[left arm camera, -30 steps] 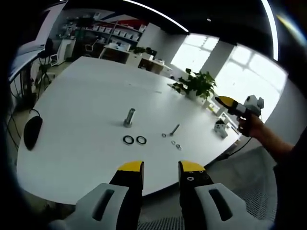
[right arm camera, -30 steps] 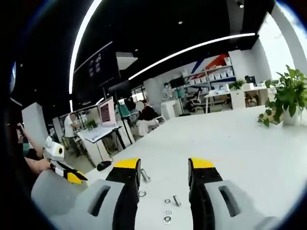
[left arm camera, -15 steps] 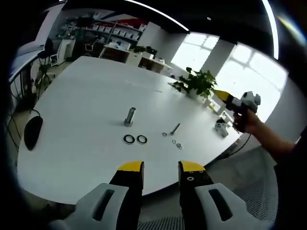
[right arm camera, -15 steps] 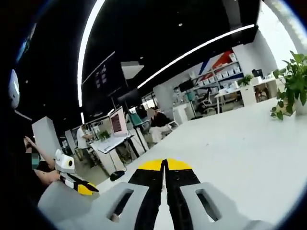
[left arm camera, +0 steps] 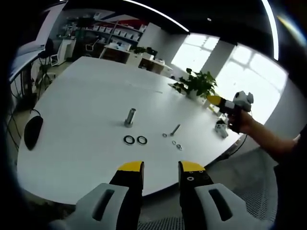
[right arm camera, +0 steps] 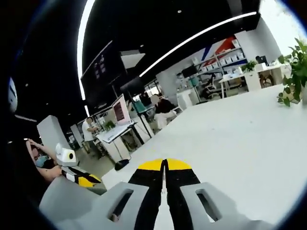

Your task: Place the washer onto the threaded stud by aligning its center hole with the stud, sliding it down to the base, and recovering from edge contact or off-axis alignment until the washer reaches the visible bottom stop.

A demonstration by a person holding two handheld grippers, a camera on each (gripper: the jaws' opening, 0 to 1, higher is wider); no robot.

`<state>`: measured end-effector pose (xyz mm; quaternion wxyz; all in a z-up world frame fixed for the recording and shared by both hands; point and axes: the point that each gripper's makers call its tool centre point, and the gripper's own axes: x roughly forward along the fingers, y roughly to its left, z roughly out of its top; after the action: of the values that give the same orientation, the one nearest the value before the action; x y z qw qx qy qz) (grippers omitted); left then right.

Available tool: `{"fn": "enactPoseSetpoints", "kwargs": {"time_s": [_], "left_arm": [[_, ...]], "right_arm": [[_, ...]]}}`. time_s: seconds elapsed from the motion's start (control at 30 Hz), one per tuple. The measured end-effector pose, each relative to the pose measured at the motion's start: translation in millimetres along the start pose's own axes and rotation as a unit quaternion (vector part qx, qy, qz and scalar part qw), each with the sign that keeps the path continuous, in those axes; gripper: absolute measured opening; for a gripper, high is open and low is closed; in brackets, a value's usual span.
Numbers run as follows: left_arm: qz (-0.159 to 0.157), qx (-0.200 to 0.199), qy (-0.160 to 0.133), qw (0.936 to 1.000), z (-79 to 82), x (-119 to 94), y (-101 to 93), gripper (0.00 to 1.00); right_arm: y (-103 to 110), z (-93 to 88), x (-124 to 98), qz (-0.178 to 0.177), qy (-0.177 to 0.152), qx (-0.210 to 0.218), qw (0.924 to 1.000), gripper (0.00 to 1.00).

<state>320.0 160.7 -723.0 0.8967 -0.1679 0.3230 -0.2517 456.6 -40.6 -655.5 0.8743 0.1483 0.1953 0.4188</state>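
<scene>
Task not begun: stud (left arm camera: 129,117) bare, two washers (left arm camera: 135,140) flat at its 6 o'clock. Left gripper (left arm camera: 160,168) jaws spread; right gripper (right arm camera: 164,165) jaws pressed together, empty.

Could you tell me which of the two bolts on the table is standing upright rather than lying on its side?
The larger stud, behind the two black washers, stands upright on the white table. The thinner bolt to its right lies flat among small nuts.

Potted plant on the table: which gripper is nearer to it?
Right. The right gripper is held beside the potted plant at the table's far edge; the left gripper hangs off the near edge.
</scene>
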Motion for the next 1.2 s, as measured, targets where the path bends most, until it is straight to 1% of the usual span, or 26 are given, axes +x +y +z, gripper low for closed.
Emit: {"fn": "enactPoseSetpoints", "kwargs": {"time_s": [0.03, 0.07, 0.13, 0.2, 0.27, 0.3, 0.4, 0.47, 0.5, 0.6, 0.67, 0.7, 0.73, 0.77, 0.83, 0.87, 0.93, 0.97, 1.03, 1.07, 1.1, 1.13, 1.17, 1.2], "left_arm": [[0.001, 0.0, 0.0, 1.0, -0.1, 0.0, 0.2, 0.27], [0.003, 0.001, 0.001, 1.0, -0.2, 0.0, 0.8, 0.26], [0.004, 0.001, 0.001, 1.0, -0.2, 0.1, 1.4, 0.26], [0.004, 0.001, 0.0, 1.0, 0.2, 0.1, 1.6, 0.26], [0.004, 0.002, -0.001, 1.0, 0.5, 0.1, 1.5, 0.26], [0.003, 0.002, -0.001, 1.0, 0.5, 0.2, 1.3, 0.26], [0.003, 0.002, 0.0, 1.0, 0.2, 0.3, 1.4, 0.26], [0.003, 0.001, -0.001, 1.0, 0.7, 0.1, 1.2, 0.26], [0.003, 0.0, -0.001, 1.0, 0.9, 0.1, 1.1, 0.26], [0.003, 0.001, 0.0, 1.0, 0.4, 0.0, 0.9, 0.26], [0.003, 0.002, 0.002, 1.0, -0.3, 0.1, 0.8, 0.26], [0.003, 0.002, 0.002, 1.0, -0.3, 0.0, 0.8, 0.26], [0.003, 0.002, 0.001, 1.0, 0.0, 0.0, 1.0, 0.26], [0.003, 0.001, 0.0, 1.0, 0.2, 0.0, 1.0, 0.26], [0.003, 0.0, 0.0, 1.0, 0.5, -0.1, 1.0, 0.26], [0.004, 0.001, 0.0, 1.0, 0.4, -0.1, 1.3, 0.26], [0.003, 0.001, 0.0, 1.0, 0.5, -0.1, 1.2, 0.26], [0.003, 0.002, -0.001, 1.0, 0.6, -0.1, 1.2, 0.26], [0.003, 0.001, -0.001, 1.0, 0.8, -0.3, 0.9, 0.26], [0.003, 0.001, -0.001, 1.0, 0.8, -0.2, 1.2, 0.26], [0.003, 0.001, -0.002, 1.0, 0.9, -0.3, 1.3, 0.26], [0.003, 0.001, -0.002, 1.0, 1.1, -0.3, 1.2, 0.26], [0.003, 0.001, -0.002, 1.0, 1.1, -0.3, 1.0, 0.26], [0.003, 0.002, -0.002, 1.0, 1.0, -0.2, 0.9, 0.26]], "right_arm": [[1.4, -8.3, 3.6, 0.003, 0.024, -0.017, 0.9996, 0.03], [-1.1, -12.8, 5.4, -0.009, 0.039, -0.029, 0.9988, 0.03], [-10.7, -20.7, 8.4, -0.05, 0.066, -0.052, 0.9952, 0.03], [-10.8, -26.4, 11.6, -0.049, 0.085, -0.084, 0.9917, 0.03], [-16.3, -36.4, 12.8, -0.062, 0.115, -0.106, 0.9858, 0.03], [-17.6, -42.0, 14.1, -0.061, 0.13, -0.121, 0.9822, 0.03], [-21.2, -54.4, 16.6, -0.063, 0.164, -0.145, 0.9738, 0.03], [-25.1, -65.3, 18.1, -0.064, 0.192, -0.163, 0.9656, 0.03], [-25.2, -69.7, 19.6, -0.063, 0.202, -0.184, 0.9598, 0.03], [-21.0, -77.9, 24.7, -0.047, 0.217, -0.22, 0.9499, 0.03], [-17.7, -78.7, 29.0, -0.029, 0.214, -0.259, 0.9415, 0.03], [-24.2, -82.3, 29.2, -0.02, 0.218, -0.273, 0.9366, 0.03], [-24.9, -86.5, 29.3, -0.02, 0.228, -0.263, 0.9373, 0.03], [-24.6, -91.8, 29.5, -0.015, 0.242, -0.255, 0.9361, 0.03], [-28.2, -101.6, 30.0, -0.012, 0.262, -0.257, 0.93, 0.03], [-29.6, -109.9, 28.6, -0.006, 0.279, -0.254, 0.9259, 0.03], [-29.5, -119.8, 28.7, 0.0, 0.295, -0.241, 0.9248, 0.03], [-31.6, -123.6, 29.2, -0.001, 0.299, -0.244, 0.9223, 0.03], [-35.2, -132.2, 24.5, -0.003, 0.324, -0.248, 0.9132, 0.03], [-35.5, -131.9, 27.1, -0.001, 0.319, -0.246, 0.9151, 0.03], [-35.1, -134.6, 26.0, -0.001, 0.326, -0.236, 0.9153, 0.03], [-35.8, -140.1, 24.8, -0.001, 0.339, -0.223, 0.914, 0.03], [-38.3, -145.7, 23.5, -0.001, 0.354, -0.225, 0.9078, 0.03], [-41.4, -150.2, 21.9, -0.007, 0.365, -0.222, 0.9039, 0.03]]}}
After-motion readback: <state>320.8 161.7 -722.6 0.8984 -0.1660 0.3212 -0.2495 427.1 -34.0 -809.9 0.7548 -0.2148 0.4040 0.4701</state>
